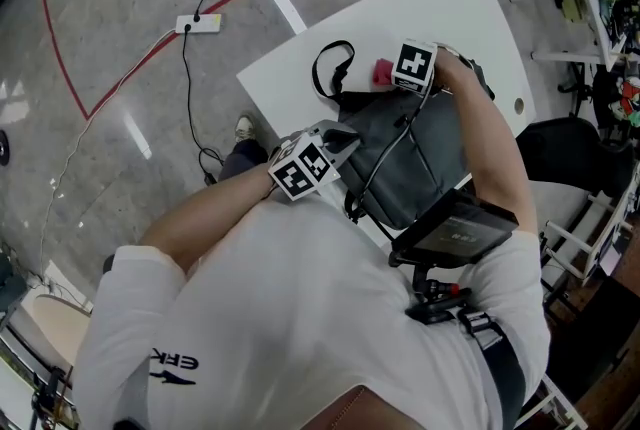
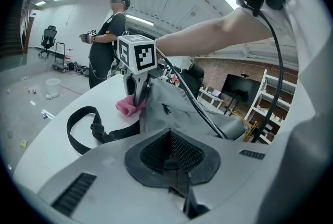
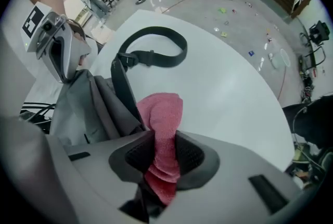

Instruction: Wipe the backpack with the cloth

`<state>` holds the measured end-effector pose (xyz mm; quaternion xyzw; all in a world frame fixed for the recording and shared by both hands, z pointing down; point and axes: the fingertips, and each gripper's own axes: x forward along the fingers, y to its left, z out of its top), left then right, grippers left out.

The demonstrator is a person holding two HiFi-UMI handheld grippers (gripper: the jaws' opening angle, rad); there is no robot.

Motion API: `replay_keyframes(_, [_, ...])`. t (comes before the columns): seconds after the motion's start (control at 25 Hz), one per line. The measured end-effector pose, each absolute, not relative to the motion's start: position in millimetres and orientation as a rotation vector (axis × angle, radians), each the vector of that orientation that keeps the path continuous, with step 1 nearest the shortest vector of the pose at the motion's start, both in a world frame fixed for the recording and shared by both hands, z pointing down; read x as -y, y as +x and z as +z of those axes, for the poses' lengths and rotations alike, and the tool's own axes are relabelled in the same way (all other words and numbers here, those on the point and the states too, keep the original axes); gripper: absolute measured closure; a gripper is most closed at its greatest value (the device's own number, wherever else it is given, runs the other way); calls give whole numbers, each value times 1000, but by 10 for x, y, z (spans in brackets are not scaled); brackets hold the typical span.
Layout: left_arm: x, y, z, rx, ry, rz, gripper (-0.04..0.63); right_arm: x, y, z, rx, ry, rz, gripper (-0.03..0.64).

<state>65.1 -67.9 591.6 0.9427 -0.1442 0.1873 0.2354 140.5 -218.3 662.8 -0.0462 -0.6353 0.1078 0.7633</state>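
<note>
Setup is a white, rounded tabletop (image 1: 450, 8) in a big workshop-type room with a shiny grey concrete floor (image 1: 120, 118). There's red tape (image 1: 60, 58) running across the floor, and a white power strip (image 1: 198, 23) with a black cable lying near the table. Further back you can see a brick wall (image 2: 218, 69), white shelving (image 2: 263, 98), a white bucket (image 2: 52, 87) and another person (image 2: 106, 51) standing by the far edge.

The grey backpack (image 1: 410, 158) lies on the tabletop right in front of the wearer, with its black strap (image 3: 156, 43) looped out flat on the bare white surface. The right gripper (image 3: 162, 155) is clamped on the pink cloth (image 3: 161, 113), and the cloth's free end is right against the top of the backpack, next to the strap. The left gripper (image 1: 335, 140) has its jaws pressed together on the near edge of the backpack, and the fabric there bunches up to its tip.
</note>
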Motion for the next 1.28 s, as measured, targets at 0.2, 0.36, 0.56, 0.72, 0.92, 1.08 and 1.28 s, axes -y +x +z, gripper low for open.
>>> replay_keyframes(0.2, [678, 668, 5923, 377, 2584, 524, 592, 2443, 1632, 6678, 1337, -33, 193, 516])
replay_keyframes(0.36, [684, 669, 5933, 370, 2578, 530, 592, 2706, 1845, 6679, 1270, 49, 138, 515])
replay_keyframes(0.56, [686, 667, 5924, 370, 2578, 529, 592, 2945, 2139, 6679, 1185, 160, 90, 517])
replay_keyframes(0.72, [686, 676, 5959, 368, 2578, 533, 592, 3111, 2333, 6653, 1142, 274, 64, 517])
replay_keyframes(0.92, [688, 678, 6001, 367, 2581, 546, 592, 3150, 2375, 6651, 1162, 361, 86, 515])
replay_keyframes(1.08, [691, 682, 6003, 374, 2583, 557, 592, 3244, 2414, 6564, 1164, 449, 65, 517])
replay_keyframes(1.28, [703, 622, 6023, 349, 2613, 565, 592, 3409, 2249, 6274, 1358, 758, 90, 517])
